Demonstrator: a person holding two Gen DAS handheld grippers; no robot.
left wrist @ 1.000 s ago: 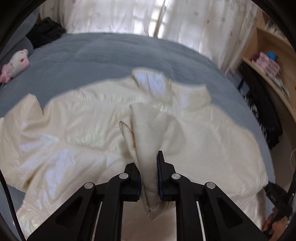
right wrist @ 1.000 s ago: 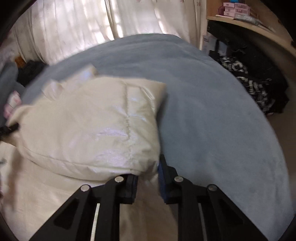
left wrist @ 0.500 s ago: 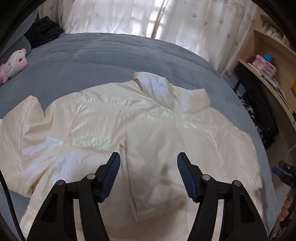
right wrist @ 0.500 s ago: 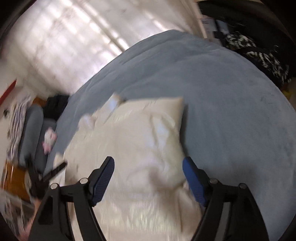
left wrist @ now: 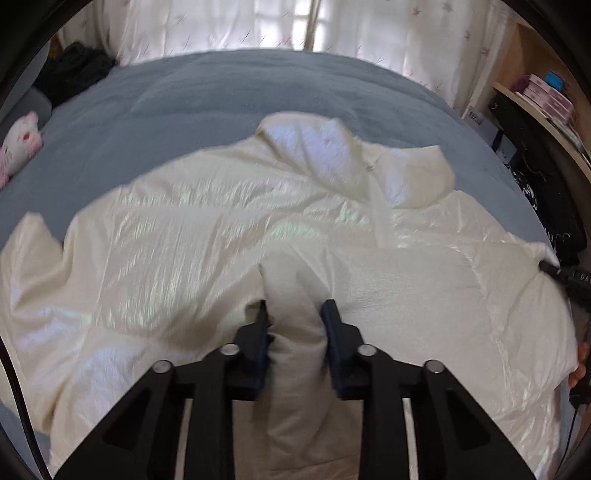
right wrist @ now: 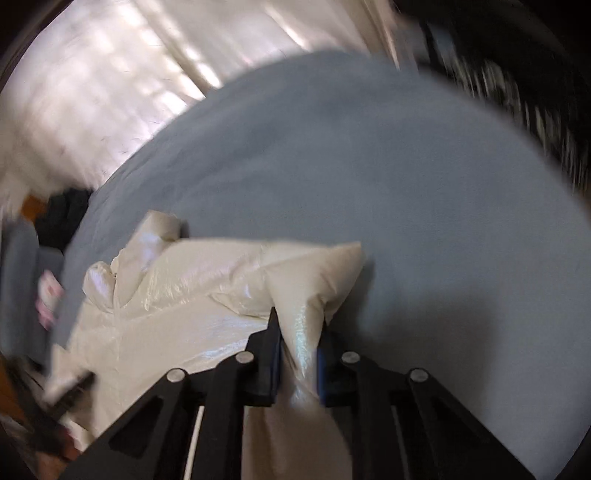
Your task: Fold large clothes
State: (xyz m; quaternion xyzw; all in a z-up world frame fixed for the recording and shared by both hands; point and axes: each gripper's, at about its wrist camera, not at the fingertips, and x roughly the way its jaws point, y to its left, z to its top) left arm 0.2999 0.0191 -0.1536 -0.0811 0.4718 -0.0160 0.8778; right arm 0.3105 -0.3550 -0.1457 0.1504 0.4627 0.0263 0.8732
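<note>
Room: sheer white curtains (left wrist: 207, 33) hang behind the bed, and wooden shelves (left wrist: 546, 99) stand at its right side.
Bed: your work surface is a grey-blue bedspread (left wrist: 207, 107), with a pink and white plush toy (left wrist: 18, 144) at its left edge and dark clothing (left wrist: 74, 70) in the far left corner.
Jacket: the cream puffer jacket (left wrist: 177, 236) lies spread across the near half of the bed, collar toward the curtains.
Left gripper: your left gripper (left wrist: 295, 314) has just been closing, and its jaws now pinch a raised fold of the jacket near its middle.
Right gripper: your right gripper (right wrist: 298, 321) has also just closed; its jaws are narrow and clamp a bunched corner of the jacket (right wrist: 306, 280) at its right edge, beside bare bedspread (right wrist: 369, 155).
Blur: the right wrist view is smeared.
</note>
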